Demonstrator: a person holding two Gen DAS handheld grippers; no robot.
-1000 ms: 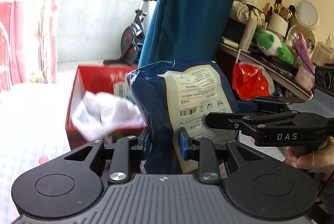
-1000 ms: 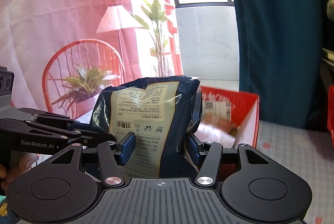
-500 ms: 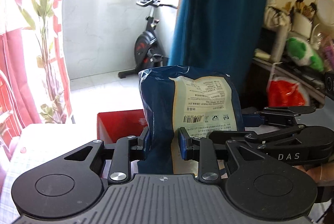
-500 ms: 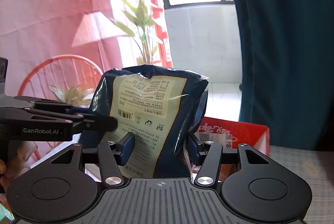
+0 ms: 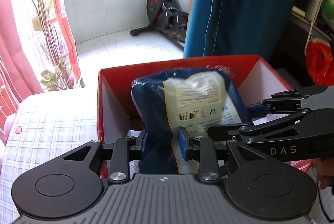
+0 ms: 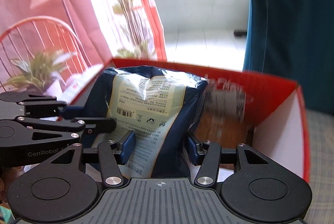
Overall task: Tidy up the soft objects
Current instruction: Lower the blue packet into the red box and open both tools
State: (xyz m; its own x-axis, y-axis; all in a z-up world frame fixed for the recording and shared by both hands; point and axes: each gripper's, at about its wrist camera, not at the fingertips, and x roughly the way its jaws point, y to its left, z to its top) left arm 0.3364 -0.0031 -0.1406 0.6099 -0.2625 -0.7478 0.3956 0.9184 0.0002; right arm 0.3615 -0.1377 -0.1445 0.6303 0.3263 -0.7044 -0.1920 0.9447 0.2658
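**Blue packet carried down over the red box**

Since the earlier frame, both claws have brought the blue plastic packet (image 5: 187,105) forward and lower, and now it hangs inside the opening of the red cardboard box (image 5: 117,77), which fills the middle of both views instead of sitting behind the packet. The crumpled white thing seen before in the box is hidden now, apart from a small white patch under the left claw.

The left claw (image 5: 163,141) is clenched on the lower left part of the packet; its blue pads press the dark plastic into a narrow fold, and its jaws have just been opening a little with the packet between them. The right claw (image 6: 160,145) grasps the same packet from the other side, its pads against the pale label and the dark edge, and its jaws have just been closing a little.

In the left wrist view the right claw enters from the right edge of the frame, with a hand (image 5: 325,173) behind it. The box stands on a checked cloth surface (image 5: 52,130). An exercise bike (image 5: 162,4) stands at the upper centre and a teal curtain (image 5: 246,4) at the upper right. The right wrist view is blurred in the box.
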